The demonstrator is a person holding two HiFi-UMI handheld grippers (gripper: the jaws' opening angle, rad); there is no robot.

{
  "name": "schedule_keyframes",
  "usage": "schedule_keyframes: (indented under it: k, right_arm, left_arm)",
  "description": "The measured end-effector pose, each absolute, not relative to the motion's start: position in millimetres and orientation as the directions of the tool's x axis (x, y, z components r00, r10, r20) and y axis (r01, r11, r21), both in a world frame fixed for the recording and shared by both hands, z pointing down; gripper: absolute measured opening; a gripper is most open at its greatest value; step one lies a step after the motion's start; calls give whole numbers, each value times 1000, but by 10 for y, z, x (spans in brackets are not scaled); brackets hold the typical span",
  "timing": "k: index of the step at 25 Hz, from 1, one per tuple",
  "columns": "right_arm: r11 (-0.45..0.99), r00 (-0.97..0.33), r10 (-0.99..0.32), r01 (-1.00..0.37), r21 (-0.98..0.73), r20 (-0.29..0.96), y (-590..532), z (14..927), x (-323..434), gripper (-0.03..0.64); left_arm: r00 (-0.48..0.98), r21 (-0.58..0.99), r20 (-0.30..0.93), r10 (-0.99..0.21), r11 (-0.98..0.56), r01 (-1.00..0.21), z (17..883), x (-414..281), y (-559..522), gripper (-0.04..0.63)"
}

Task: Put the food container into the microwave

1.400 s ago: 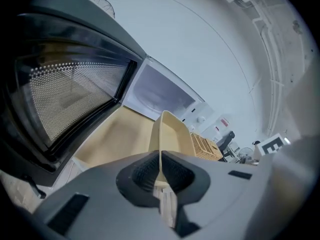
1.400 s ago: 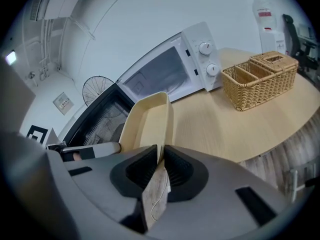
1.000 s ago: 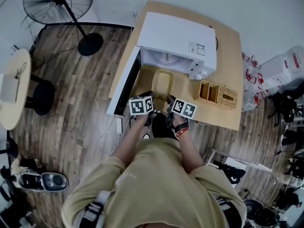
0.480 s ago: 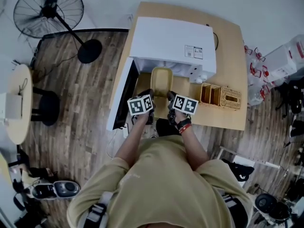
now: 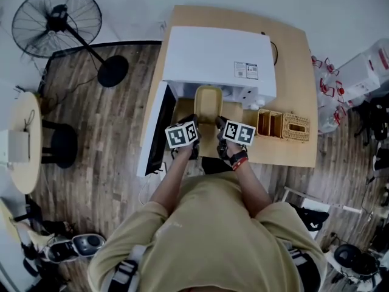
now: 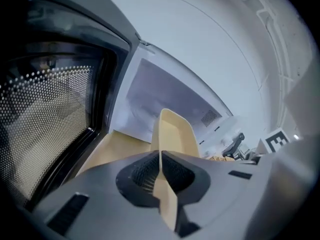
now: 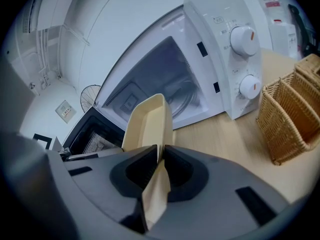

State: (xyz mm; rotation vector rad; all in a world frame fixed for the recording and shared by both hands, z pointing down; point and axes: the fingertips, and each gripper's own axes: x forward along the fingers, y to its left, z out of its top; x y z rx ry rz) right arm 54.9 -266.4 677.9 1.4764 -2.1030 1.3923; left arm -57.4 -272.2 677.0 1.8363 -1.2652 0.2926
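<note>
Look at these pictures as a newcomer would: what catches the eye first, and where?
A pale yellow food container is held at the mouth of the white microwave on the wooden table, the left gripper and the right gripper each with jaws shut on its rim. The microwave door stands open at the left, and wicker baskets sit on the table to the microwave's right.

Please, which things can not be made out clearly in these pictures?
Head view: inside the microwave, hidden under its own top.
Head view: print on the label, too small.
Right gripper view: the wicker basket, cut off by the right edge.
Left gripper view: the food container, near part behind the left gripper.
</note>
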Motion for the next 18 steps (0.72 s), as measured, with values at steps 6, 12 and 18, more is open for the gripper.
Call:
schedule_keyframes:
  k: [6, 12, 18]
  right_arm:
    - [38, -462, -619, -825, -564, 635, -2782, 6795, 595, 63]
    - [30, -452, -624, -829, -559, 638, -2914, 6811, 627, 63]
    - [27, -445, -621, -835, -550, 645, -3040, 6822, 631, 64]
  left_arm:
    - [457, 511, 617, -641, -115, -852, 6815, -534, -2821, 32]
    - [459, 514, 603, -652, -122, -849, 6813, -502, -2970, 32]
    - [450, 511, 612, -650, -108, -853, 6846, -501, -3082, 32]
